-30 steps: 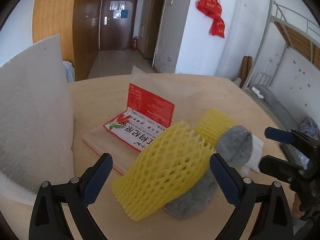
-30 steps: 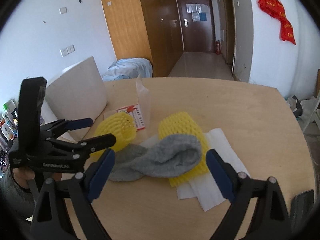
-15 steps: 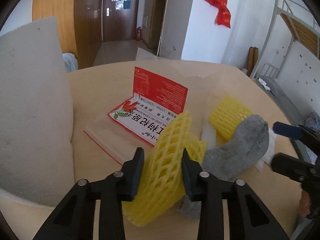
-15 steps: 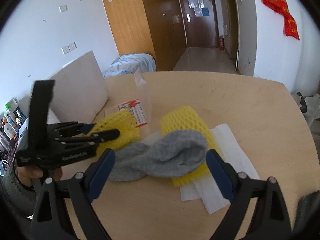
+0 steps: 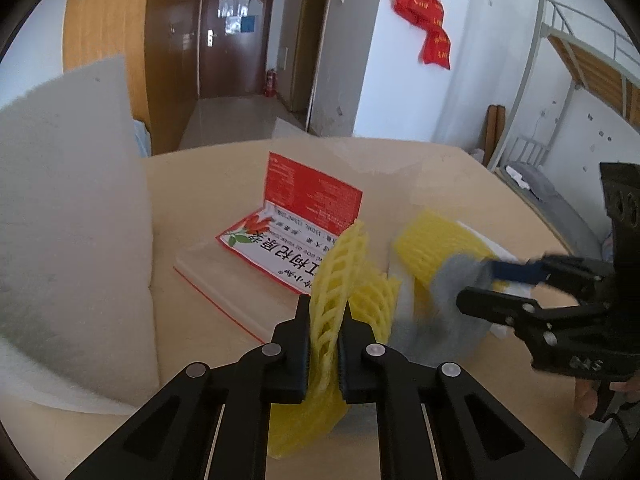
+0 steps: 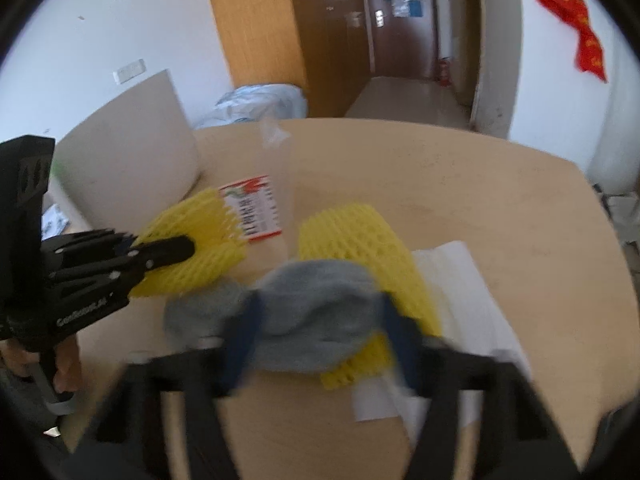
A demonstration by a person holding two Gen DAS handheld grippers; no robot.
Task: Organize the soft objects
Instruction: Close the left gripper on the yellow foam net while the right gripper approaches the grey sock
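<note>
The left gripper (image 5: 324, 340) pinched a yellow foam net (image 5: 340, 280) at lower centre. The right gripper (image 6: 320, 320), blurred, stood with jaws parted around a grey sock (image 6: 316, 320) on the round wooden table (image 6: 480, 200). Upper centre showed a brown door (image 5: 236, 36); a white foam sheet (image 5: 68, 200) leaned at left.

On your bench (image 6: 460, 184), the sock (image 6: 316, 320) lies across the near end of one foam net (image 6: 360, 240); left of it sits the other net (image 6: 192, 240), the packet (image 6: 252, 210) behind.
</note>
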